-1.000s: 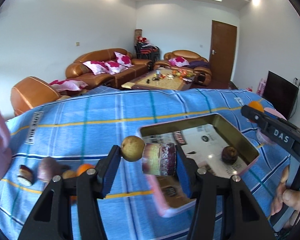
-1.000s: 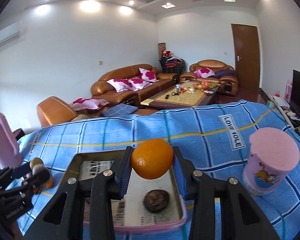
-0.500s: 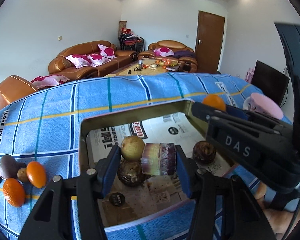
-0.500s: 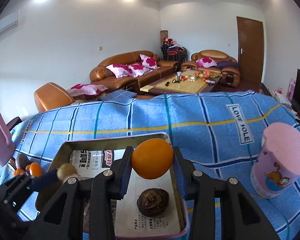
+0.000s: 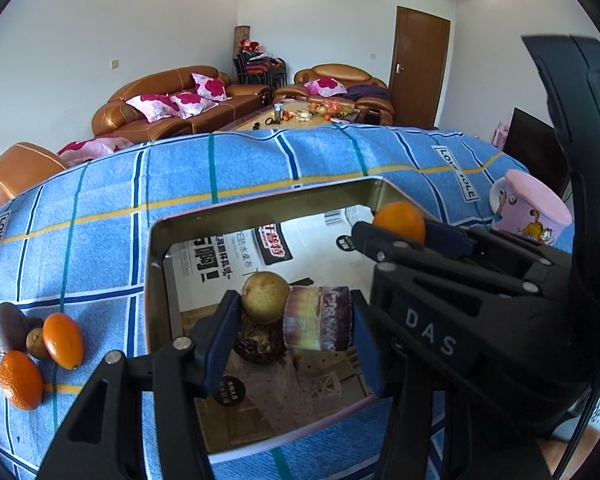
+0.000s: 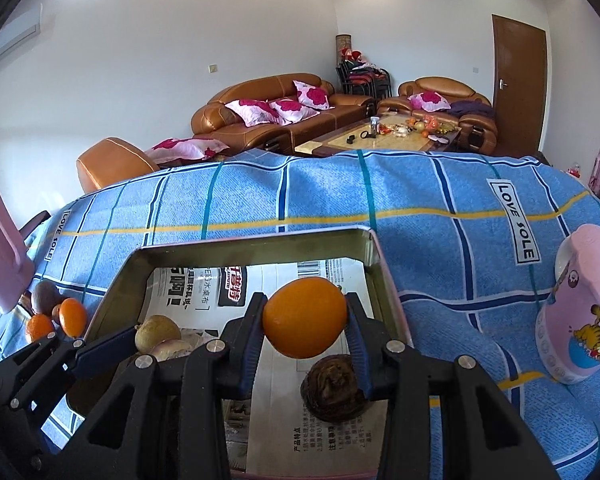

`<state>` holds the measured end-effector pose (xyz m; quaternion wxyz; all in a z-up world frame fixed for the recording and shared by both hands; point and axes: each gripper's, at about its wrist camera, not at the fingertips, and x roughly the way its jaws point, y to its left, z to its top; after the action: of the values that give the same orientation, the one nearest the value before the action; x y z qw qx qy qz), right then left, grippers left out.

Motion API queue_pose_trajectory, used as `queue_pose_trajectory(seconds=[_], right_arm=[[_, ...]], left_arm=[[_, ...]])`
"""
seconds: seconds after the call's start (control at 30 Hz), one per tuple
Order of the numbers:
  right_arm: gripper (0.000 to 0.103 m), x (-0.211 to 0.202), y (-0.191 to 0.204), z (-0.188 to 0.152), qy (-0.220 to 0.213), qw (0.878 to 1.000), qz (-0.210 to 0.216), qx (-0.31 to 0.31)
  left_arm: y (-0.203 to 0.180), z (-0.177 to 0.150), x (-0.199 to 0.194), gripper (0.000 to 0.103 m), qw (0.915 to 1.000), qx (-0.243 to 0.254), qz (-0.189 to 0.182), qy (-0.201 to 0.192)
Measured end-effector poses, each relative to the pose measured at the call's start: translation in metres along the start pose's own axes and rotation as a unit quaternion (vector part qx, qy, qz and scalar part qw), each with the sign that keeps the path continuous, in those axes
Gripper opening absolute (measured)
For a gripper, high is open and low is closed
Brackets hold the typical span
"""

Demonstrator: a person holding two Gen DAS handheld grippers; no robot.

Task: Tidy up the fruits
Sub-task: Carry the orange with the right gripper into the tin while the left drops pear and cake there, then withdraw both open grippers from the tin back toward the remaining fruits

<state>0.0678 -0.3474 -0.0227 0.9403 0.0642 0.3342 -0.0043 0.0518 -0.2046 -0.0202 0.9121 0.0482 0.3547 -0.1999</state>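
Both my claws have swung in over the newspaper-lined metal tray: my left gripper pinches a round tan fruit and a purple cane chunk, my right gripper an orange. Dropping comes next, I judge.

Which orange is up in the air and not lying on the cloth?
The orange pinched in the right gripper, above the tray. The others lie on the cloth.

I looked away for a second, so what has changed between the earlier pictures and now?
Both grippers have come forward and down over the tray. The left gripper still clamps the round fruit and the purple cane piece side by side; the right gripper still clamps the orange. Nothing was let go. The loose fruit on the blue cloth stayed put.
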Motion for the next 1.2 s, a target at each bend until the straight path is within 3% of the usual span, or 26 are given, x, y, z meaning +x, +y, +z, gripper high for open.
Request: queue_pose_trajectory(seconds=[0.3,0.47,0.6,0.73,0.9,1.2], right_arm=[[0.042,0.006,-0.003,-0.002,0.012,1.0,0.017,0.018],[0.042,-0.001,-0.001,-0.001,-0.004,0.999,0.028,0.018],[0.044,-0.014,-0.003,0.001,-0.037,0.999,0.03,0.025],[0.068,-0.028,-0.01,0.004,-0.081,0.996,0.023,0.042],[0.078,-0.043,-0.017,0.003,-0.133,0.989,0.005,0.059],[0.078,-0.054,-0.021,0.0,-0.18,0.982,-0.006,0.061]], left_arm=[[0.0,0.0,0.0,0.057,1.0,-0.005,-0.002,0.0],[-0.002,-0.001,-0.006,0.062,0.9999,-0.001,-0.002,-0.012],[-0.001,-0.002,-0.019,0.085,0.9987,-0.004,0.015,-0.048],[0.002,0.001,-0.036,0.102,0.9963,-0.006,0.025,-0.082],[0.012,0.006,-0.046,0.103,0.9939,-0.014,0.039,-0.102],[0.032,0.004,-0.05,0.103,0.9884,-0.025,0.095,-0.116]])
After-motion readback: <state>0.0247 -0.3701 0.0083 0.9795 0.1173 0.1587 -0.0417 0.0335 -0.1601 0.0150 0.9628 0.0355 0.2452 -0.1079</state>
